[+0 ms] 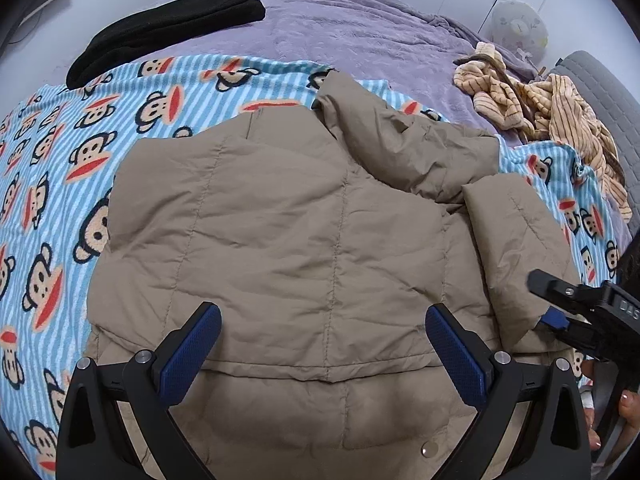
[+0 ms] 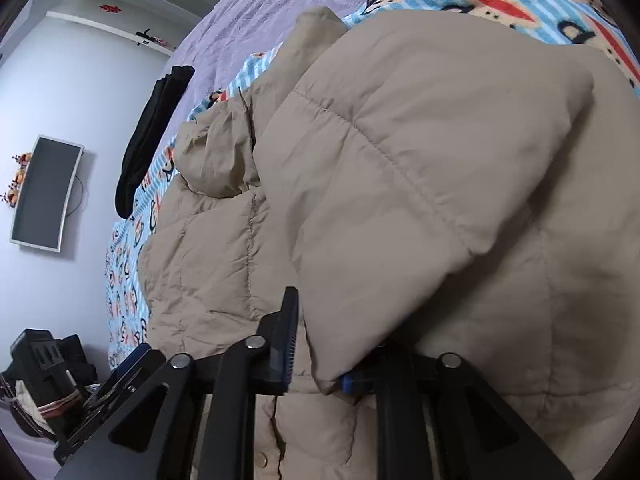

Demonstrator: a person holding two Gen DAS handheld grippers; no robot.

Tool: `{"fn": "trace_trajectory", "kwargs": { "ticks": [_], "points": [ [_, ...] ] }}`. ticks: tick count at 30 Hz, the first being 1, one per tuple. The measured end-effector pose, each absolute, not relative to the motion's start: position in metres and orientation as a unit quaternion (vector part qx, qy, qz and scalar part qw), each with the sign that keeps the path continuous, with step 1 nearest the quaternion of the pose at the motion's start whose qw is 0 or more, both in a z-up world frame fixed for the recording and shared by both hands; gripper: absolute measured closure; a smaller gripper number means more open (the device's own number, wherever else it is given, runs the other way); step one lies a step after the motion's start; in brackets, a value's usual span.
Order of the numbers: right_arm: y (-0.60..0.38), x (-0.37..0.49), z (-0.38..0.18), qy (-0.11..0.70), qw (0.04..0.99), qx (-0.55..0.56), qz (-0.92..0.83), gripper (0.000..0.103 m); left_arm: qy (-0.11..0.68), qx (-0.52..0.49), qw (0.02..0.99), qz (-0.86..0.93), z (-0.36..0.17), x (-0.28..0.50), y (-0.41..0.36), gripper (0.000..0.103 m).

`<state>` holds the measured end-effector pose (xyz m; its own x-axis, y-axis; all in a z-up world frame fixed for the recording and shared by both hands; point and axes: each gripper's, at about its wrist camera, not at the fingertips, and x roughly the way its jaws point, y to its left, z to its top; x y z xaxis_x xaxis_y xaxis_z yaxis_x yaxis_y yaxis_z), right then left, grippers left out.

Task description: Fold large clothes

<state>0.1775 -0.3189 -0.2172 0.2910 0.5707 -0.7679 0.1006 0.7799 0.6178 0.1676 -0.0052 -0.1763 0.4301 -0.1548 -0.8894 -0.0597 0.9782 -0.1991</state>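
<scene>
- Left gripper (image 1: 323,344) hovers spread wide and empty over the hem of the tan puffer jacket (image 1: 280,220).
- Right gripper (image 2: 320,344), half parted, straddles the folded-in sleeve (image 2: 432,152); grip uncertain.
- The jacket runs lengthwise away across the monkey blanket (image 1: 52,184) on the bed.

My left gripper (image 1: 323,334), black-framed with blue textured pads (image 1: 452,344), points steeply down with its jaws spread wide and nothing between them. My right gripper (image 2: 320,344) also angles downward, jaws parted partway, a fabric edge lying between its pads without being pinched. Fingertips (image 1: 630,404) show at the right edge.
</scene>
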Motion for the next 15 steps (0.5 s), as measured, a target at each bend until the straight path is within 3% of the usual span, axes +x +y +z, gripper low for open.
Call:
{"fn": "trace_trajectory", "kwargs": {
  "ticks": [2, 8, 10, 11, 12, 15],
  "points": [
    [-0.334, 0.168, -0.202, 0.548, 0.763, 0.308, 0.153, 0.034, 0.529, -0.103, 0.842, -0.029, -0.176, 0.174, -0.001, 0.001],
    [-0.389, 0.170, -0.195, 0.501, 0.765, 0.394, 0.094, 0.036, 0.528, -0.127, 0.840, -0.019, -0.177, 0.187, 0.021, 0.001],
    [-0.397, 0.180, -0.199, 0.491, 0.757, 0.423, 0.086, 0.058, 0.525, -0.124, 0.842, -0.021, -0.176, 0.188, 0.026, 0.001],
    [-0.396, 0.185, -0.199, 0.489, 0.758, 0.425, 0.082, 0.083, 0.524, -0.126, 0.842, -0.022, -0.176, 0.188, 0.030, 0.001],
    [-0.393, 0.190, -0.197, 0.485, 0.762, 0.423, 0.079, 0.092, 0.522, -0.132, 0.843, -0.026, -0.175, 0.188, 0.035, 0.001],
    [-0.369, 0.203, -0.179, 0.473, 0.779, 0.396, 0.112, 0.093, 0.514, -0.173, 0.839, -0.050, -0.175, 0.186, 0.051, 0.001]
  ]
}}
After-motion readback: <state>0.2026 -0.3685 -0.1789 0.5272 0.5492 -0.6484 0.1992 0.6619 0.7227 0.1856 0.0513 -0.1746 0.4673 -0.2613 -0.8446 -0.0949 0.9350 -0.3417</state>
